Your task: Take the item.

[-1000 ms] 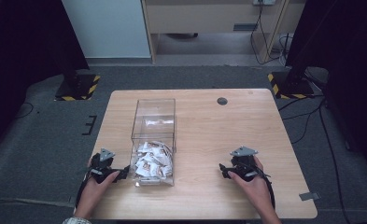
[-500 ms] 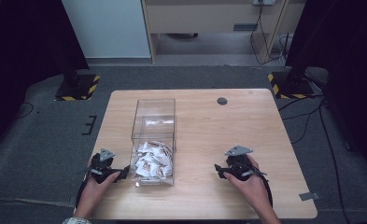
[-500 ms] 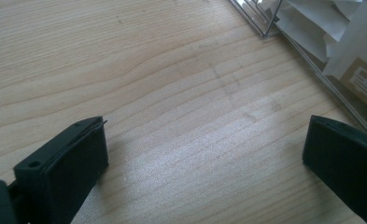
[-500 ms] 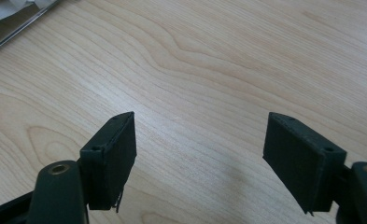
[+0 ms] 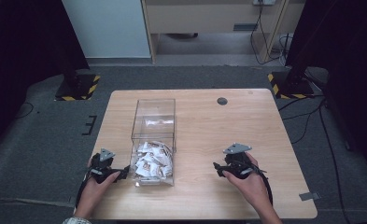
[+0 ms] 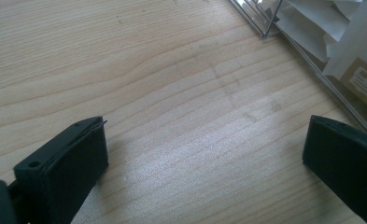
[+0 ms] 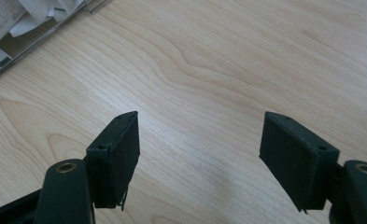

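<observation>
A clear plastic box (image 5: 154, 122) stands on the wooden table (image 5: 228, 126), its near half piled with white and brown paper packets (image 5: 151, 159). My left gripper (image 5: 123, 172) rests on the table just left of the box's near end, open, nothing between its jaws. In the left gripper view the box's corner (image 6: 270, 28) and packets (image 6: 354, 42) sit at the upper right, beyond the gripper (image 6: 204, 163). My right gripper (image 5: 217, 169) is low over the table to the right of the box, open and empty. The right gripper view has the gripper (image 7: 200, 140) above bare wood, packets (image 7: 13, 23) at upper left.
A small dark round hole (image 5: 222, 101) marks the table's far side. Grey carpet surrounds the table, with black stands on yellow-and-black striped bases (image 5: 78, 87) at the far left and far right (image 5: 289, 84). Cables trail on the floor at the right.
My right gripper has slid left toward the box and lifted a little. The left gripper has stayed where it was.
</observation>
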